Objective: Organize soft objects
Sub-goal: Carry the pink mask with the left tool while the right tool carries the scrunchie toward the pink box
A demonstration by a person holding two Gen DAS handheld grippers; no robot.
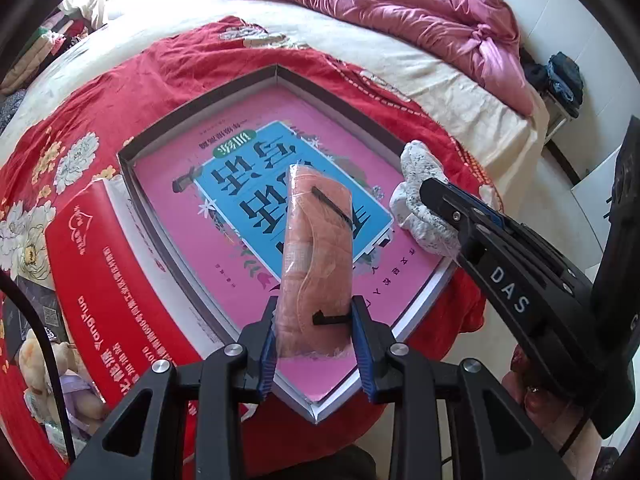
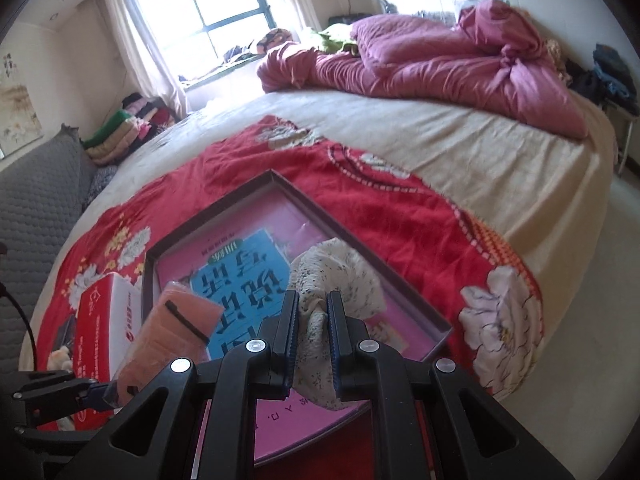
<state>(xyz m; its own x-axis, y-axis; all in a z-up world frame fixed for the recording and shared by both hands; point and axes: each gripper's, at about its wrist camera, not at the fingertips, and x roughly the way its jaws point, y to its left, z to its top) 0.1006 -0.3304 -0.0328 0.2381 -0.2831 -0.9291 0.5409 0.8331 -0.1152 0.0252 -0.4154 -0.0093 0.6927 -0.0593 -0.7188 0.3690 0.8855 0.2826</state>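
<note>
Bedroom scene, two handheld grippers over a bed (image 2: 460, 152). Left gripper (image 1: 314, 312) — jaws clamped on a clear-wrapped orange cloth pack (image 1: 320, 248), held above a pink book (image 1: 192, 200) lying in a shallow dark-rimmed box (image 1: 208, 96). Right gripper (image 2: 313, 306) — jaws closed tight on a bunched white speckled cloth (image 2: 340, 272), near the box's right edge. Box sits on a red floral blanket (image 2: 400, 216); red-and-white carton (image 2: 108, 320) just beside it, at left. Crumpled pink quilt (image 2: 440, 68) at the far end.
</note>
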